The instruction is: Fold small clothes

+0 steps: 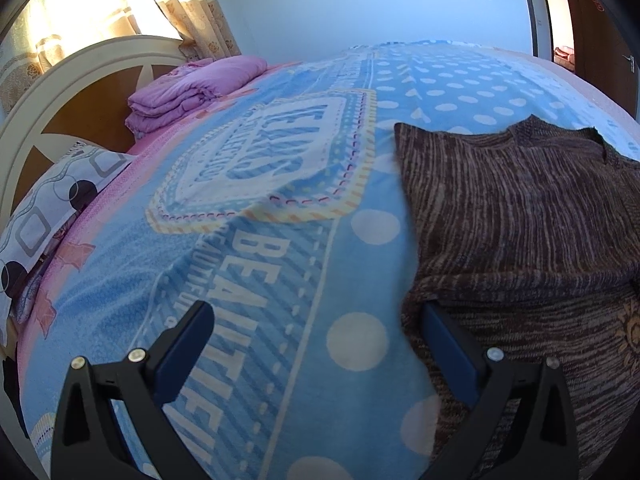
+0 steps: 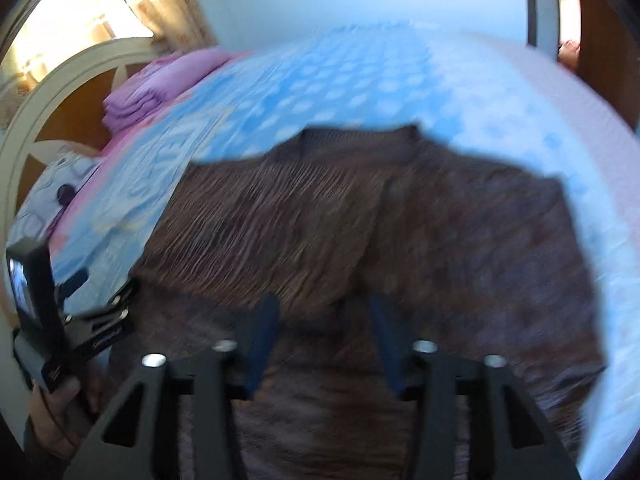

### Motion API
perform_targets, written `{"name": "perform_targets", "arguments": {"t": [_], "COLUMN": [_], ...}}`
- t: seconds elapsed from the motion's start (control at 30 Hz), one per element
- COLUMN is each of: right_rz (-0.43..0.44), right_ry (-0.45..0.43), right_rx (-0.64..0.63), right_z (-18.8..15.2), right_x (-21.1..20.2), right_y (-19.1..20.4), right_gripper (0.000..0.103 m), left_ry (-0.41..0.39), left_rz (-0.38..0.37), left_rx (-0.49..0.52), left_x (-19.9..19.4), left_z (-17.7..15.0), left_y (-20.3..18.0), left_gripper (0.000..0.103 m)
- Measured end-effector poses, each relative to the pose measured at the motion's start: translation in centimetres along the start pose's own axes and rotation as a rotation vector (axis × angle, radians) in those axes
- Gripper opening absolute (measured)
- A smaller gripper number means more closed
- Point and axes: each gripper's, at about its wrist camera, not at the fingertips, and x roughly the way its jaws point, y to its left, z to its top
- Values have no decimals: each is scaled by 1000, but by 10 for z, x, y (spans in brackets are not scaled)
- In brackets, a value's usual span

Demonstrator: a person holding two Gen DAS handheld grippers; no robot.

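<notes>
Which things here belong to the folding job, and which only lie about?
For the job:
- sweater
- left hand-held gripper, open
- right hand-held gripper, open

Just lying about:
- blanket under the sweater
- purple quilt, folded
- pillow
- headboard
- curtains

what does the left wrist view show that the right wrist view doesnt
Only the left wrist view: the sharp white "BEAUTIFUL" lettering on the blue polka-dot blanket, the open left gripper with its right finger at the sweater's edge, and a yellow motif on the garment.

Only the right wrist view: the sweater's whole width with its neckline, the person's hand holding the left gripper, and the open right gripper over the knit.

Both: the brown striped knit sweater, folded purple quilt, patterned pillow and cream headboard.
</notes>
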Motion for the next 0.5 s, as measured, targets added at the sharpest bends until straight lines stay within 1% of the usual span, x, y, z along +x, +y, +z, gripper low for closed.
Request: {"name": "perform_targets", "arguments": {"t": [0.03, 0.07, 0.1, 0.13, 0.2, 0.27, 0.33, 0.43, 0.5], "right_rz": [-16, -39, -42, -39, -26, -22, -23, -36, -45], "right_ry": [12, 13, -3, -11, -24, -50, -56, -18, -35], "right_rx": [-3, -8, -12, -16, -30, -65, -84, -93, -109], "right_z": [-4, -6, -9, -11, -14, -20, -26, -35, -35], "right_x": [6, 11, 12, 10, 3, -10, -17, -9, -6], "right_y": [2, 1, 1, 3, 7, 15, 17, 14, 15], "right_gripper": [36, 35, 34, 25, 13, 12, 12, 12, 13], "left_ry": [1, 3, 3, 4, 5, 3, 5, 20, 37], "left_rz": [0, -3, -6, -8, -12, -14, -16, -29, -33], "left_rx": [-4, -11, -15, -20, -27, -34, -41, -57, -77], "left_x": [0, 0, 0, 0, 0, 0, 0, 0, -2], "left_z": [0, -1, -1, -1, -2, -2, -2, -3, -7], "left_y": [1, 2, 3, 4, 5, 6, 7, 11, 15], "left_gripper": [103, 103, 103, 103, 103, 103, 103, 103, 103]}}
